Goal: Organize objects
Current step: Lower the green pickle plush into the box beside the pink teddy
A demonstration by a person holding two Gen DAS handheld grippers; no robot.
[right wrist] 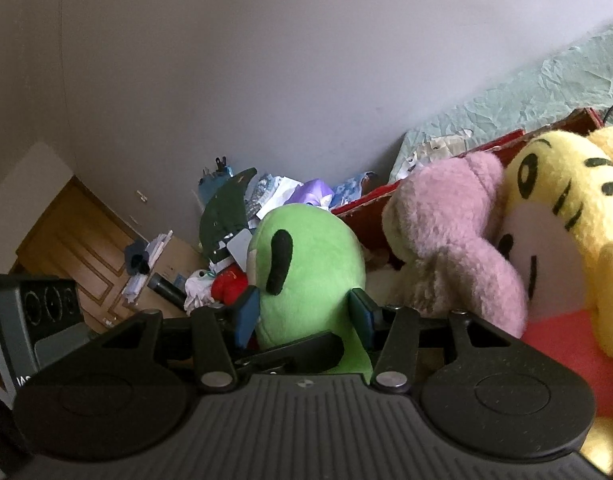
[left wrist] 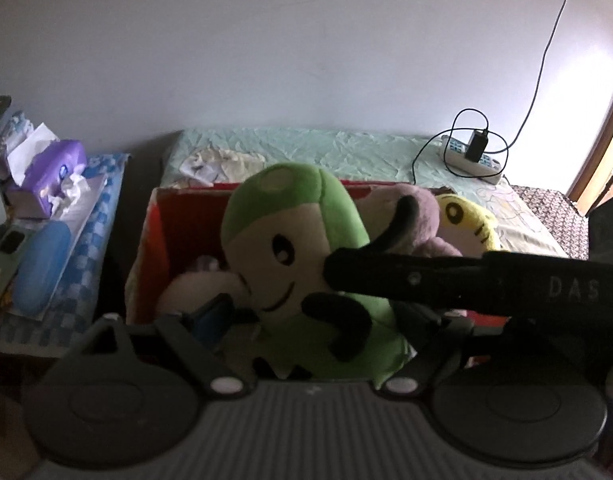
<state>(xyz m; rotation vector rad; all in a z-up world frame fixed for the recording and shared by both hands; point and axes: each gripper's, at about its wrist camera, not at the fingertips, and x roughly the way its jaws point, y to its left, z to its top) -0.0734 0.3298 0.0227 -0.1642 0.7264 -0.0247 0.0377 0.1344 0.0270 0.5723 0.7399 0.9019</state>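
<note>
Green plush toy [right wrist: 310, 276], upright over red box [right wrist: 386, 204], is clamped low by right gripper [right wrist: 306, 316]; left gripper [left wrist: 314, 320] is spread around it, grip unconfirmed.

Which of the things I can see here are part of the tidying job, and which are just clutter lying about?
Part of the job:
- green plush toy, between both grippers' fingers
- red box
- pink plush and yellow plush, in the box
- left gripper, right gripper

Lying about:
- purple tissue pack
- blue case
- power strip with charger on the bed
</note>
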